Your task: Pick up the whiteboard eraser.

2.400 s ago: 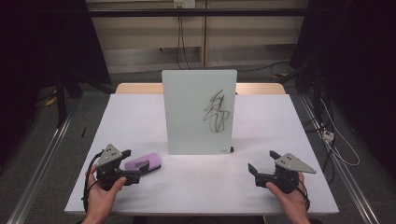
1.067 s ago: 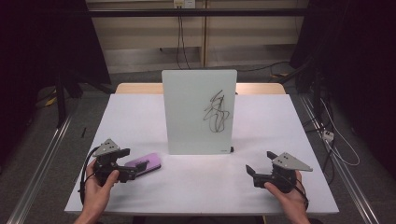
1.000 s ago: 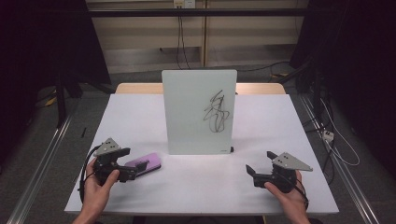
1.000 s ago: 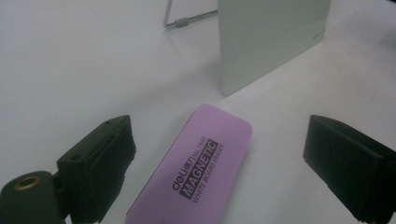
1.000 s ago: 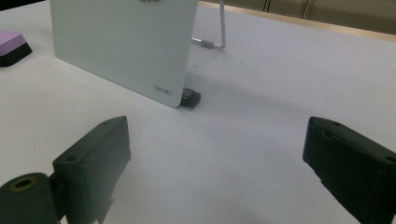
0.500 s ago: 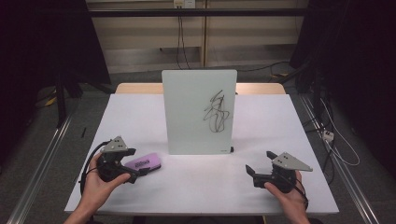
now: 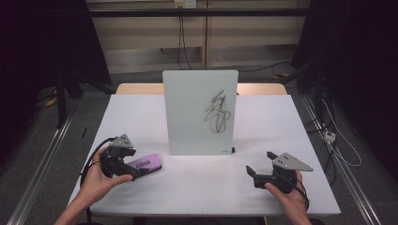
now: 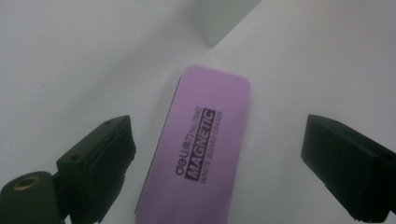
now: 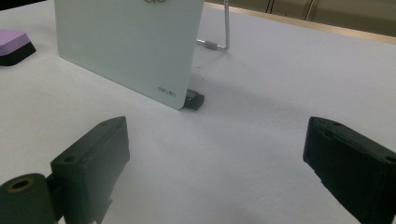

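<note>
A: Biggest first: table (image 7: 281,140), flat matte white top, rectangular, pale wood edge at the far side

B: Board?

A: Whiteboard (image 7: 201,112) stands upright mid-table, smooth glossy panel with rounded corners, black scribble (image 7: 218,112) on its right half. Right gripper view has a bent wire stand (image 9: 226,28) behind it and a small black foot (image 9: 193,100) at the lower corner

B: The eraser?

A: Whiteboard eraser (image 8: 201,144), near-left part of the table, just off the board's lower left corner. Rounded oblong, smooth lilac plastic top, black print reading MAGNETIC, dark layer underneath

B: Left tool?

A: Left gripper (image 7: 133,169) low over the eraser, hand wrapped round the body, forearm coming in from the bottom left. Jaws spread wide, one either side of the eraser, gaps on both sides, nothing clamped

B: Right?

A: Right gripper (image 7: 251,172) at the near right, well apart from the eraser, pointing left toward the board's base. Jaws wide apart, bare table between them, holding nothing
</note>
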Demonstrator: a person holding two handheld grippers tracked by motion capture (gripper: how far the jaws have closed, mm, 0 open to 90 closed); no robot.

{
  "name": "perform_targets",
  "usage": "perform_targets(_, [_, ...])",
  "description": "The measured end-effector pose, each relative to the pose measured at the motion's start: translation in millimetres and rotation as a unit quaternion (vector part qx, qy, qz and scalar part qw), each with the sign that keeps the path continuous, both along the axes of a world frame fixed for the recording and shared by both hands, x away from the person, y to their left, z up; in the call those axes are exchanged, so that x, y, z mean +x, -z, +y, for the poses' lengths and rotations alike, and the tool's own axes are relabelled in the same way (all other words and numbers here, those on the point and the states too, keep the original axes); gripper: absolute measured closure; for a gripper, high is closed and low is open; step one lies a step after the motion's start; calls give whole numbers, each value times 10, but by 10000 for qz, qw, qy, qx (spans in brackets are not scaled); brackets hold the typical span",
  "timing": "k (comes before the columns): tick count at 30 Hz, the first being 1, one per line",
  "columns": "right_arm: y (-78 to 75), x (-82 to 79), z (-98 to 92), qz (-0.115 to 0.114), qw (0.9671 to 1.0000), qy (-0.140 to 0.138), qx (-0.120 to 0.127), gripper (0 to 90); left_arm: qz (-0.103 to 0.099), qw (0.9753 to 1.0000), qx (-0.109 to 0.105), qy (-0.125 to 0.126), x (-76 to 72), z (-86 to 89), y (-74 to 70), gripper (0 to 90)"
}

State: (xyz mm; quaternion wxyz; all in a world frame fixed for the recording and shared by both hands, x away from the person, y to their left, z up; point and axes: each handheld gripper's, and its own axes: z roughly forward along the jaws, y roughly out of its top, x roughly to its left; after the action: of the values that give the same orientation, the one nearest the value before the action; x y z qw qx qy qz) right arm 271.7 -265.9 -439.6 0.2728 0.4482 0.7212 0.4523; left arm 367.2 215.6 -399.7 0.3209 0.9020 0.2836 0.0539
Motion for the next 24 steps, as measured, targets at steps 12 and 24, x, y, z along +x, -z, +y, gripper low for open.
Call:
perform_targets(12, [5,0,13,44,10000,-29,-32,71,159,9979,546,303,157,-60,107,183])
perform_targets(24, [11,9,24,68,9999,-62,-71,72,191,9930,980,638,207,-168,190,260])
